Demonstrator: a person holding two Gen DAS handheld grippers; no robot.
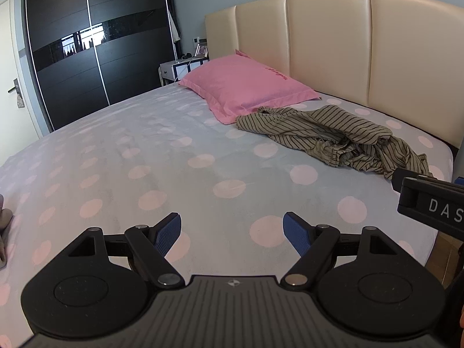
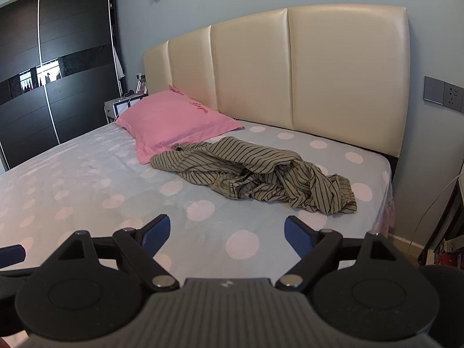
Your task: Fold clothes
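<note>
Item: striped shirt (image 2: 255,174) — crumpled in a heap on the bed (image 2: 87,174) near the headboard (image 2: 319,72), one edge touching the pink pillow (image 2: 174,121); left tool (image 1: 232,235) and right tool (image 2: 227,232) both spread wide, holding nothing, well short of the heap. Risks, as judged: with layers bunched and hems hidden, a pinch could catch two thicknesses at once or the sheet below, so the shirt would lift as a knot — and a pull at the pillow side could drag the pillow along or send cloth off the near bed edge.
</note>
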